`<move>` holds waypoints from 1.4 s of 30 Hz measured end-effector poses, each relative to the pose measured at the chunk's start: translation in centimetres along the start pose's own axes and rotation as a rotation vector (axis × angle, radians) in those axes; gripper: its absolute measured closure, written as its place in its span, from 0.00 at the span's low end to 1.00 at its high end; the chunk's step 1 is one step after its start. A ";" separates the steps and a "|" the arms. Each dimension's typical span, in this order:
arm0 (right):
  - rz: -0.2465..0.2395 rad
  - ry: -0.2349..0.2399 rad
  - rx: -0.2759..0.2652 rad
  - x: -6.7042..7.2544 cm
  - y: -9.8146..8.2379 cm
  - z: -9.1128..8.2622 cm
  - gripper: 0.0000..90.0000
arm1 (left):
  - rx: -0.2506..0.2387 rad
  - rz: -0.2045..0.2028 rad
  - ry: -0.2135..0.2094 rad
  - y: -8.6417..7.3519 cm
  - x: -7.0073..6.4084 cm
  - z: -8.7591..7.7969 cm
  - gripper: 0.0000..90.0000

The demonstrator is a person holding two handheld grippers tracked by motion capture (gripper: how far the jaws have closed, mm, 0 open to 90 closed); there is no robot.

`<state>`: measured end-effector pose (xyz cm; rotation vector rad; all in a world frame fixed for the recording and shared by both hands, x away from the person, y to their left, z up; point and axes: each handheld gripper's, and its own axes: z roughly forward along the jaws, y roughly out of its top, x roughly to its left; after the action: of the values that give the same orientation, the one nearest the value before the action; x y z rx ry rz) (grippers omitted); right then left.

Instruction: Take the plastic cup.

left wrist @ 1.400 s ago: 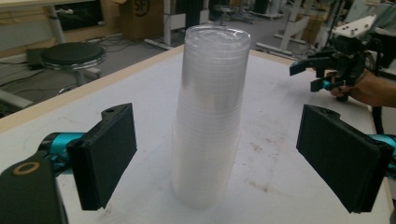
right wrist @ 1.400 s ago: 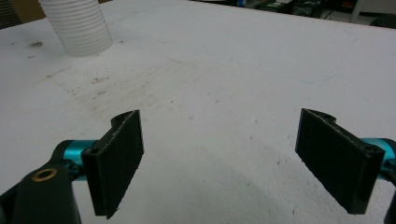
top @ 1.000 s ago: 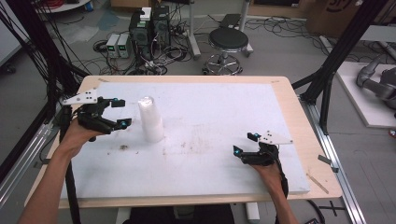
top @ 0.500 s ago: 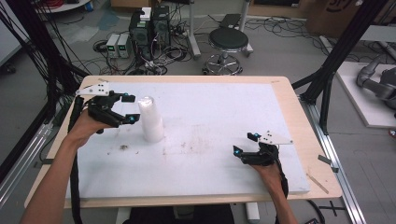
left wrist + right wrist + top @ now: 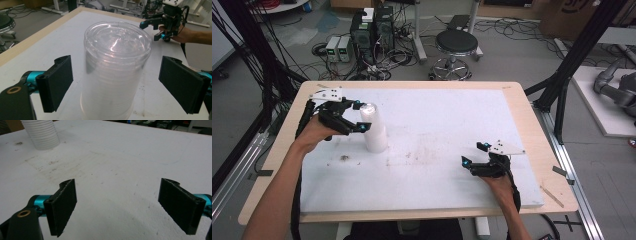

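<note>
At far left, the left gripper straddles the cup stack unclenched — an off-centre squeeze might topple it.

Stack of cups stands upright on the board covering the tabletop, left of centre. Left claw sits at the stack's upper part, one jaw either side, not touching. Right claw well apart, near the board's front right.
</note>
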<state>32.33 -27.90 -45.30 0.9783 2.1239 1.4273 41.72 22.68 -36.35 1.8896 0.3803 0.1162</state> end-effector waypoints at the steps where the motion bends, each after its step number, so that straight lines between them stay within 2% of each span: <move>1: 0.000 0.000 0.000 0.0 0.0 0.0 0.17 | 0.004 0.000 -0.004 0.0 0.0 0.2 0.13; 8: -0.001 0.000 -0.001 0.0 0.0 0.0 0.16 | 0.025 -0.002 -0.004 -0.2 0.3 1.0 0.16; 14: 0.001 0.002 0.002 0.0 0.0 0.0 0.17 | 0.024 -0.005 0.003 -0.2 0.4 1.1 0.20; 25: 0.001 0.001 0.003 0.0 0.0 0.0 0.17 | 0.053 -0.012 -0.009 -0.4 0.5 1.8 0.23; 36: -0.001 0.002 0.005 -0.1 0.0 0.1 0.17 | 0.050 -0.001 -0.004 -0.3 0.5 1.6 0.33; 42: -0.006 0.000 0.002 -0.1 0.0 0.1 0.17 | 0.051 -0.002 -0.001 -0.3 0.4 1.7 0.35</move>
<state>32.45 -27.91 -45.31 0.9726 2.1264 1.4225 42.51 21.41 -37.27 1.9394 0.3869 0.1050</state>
